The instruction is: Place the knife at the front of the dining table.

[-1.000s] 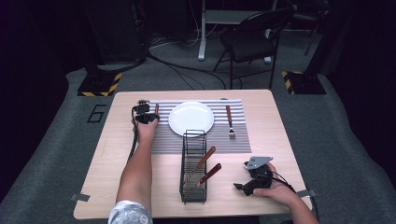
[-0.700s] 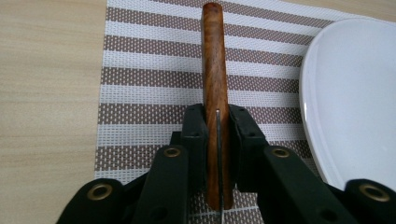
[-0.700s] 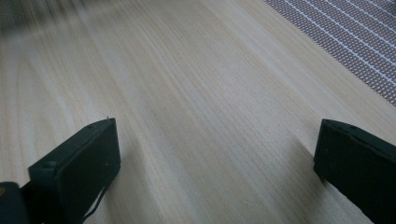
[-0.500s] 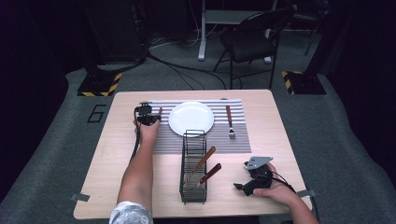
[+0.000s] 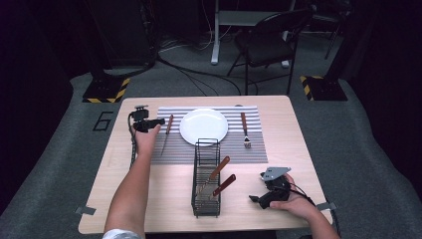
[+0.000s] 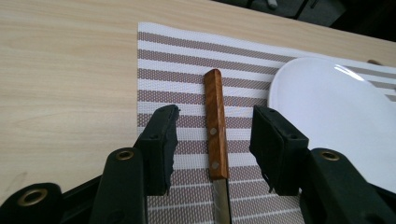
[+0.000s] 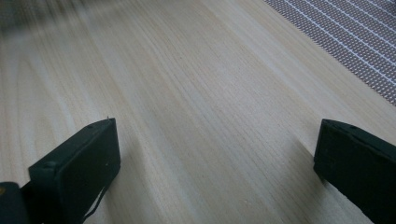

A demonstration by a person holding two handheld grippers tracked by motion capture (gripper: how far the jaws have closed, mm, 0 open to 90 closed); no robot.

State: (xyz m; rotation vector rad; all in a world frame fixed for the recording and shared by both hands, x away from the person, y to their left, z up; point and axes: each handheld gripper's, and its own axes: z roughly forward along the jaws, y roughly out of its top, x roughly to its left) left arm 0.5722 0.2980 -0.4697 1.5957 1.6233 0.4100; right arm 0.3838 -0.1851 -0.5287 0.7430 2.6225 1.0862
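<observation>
A knife with a wooden handle lies on the striped placemat, left of the white plate. My left gripper hovers just left of the knife's handle end. In the left gripper view, that gripper is open, and the knife handle lies between the jaws without touching them. The plate is to its right. A fork lies right of the plate. My right gripper rests open at the table's front right, over bare wood.
A black wire basket stands in front of the placemat, holding two wooden-handled utensils. A corner of the placemat shows in the right gripper view. A chair and cables are on the floor beyond the table.
My left gripper has drawn back to the left, and the knife now lies in full view on the placemat. The right gripper has stayed put.
</observation>
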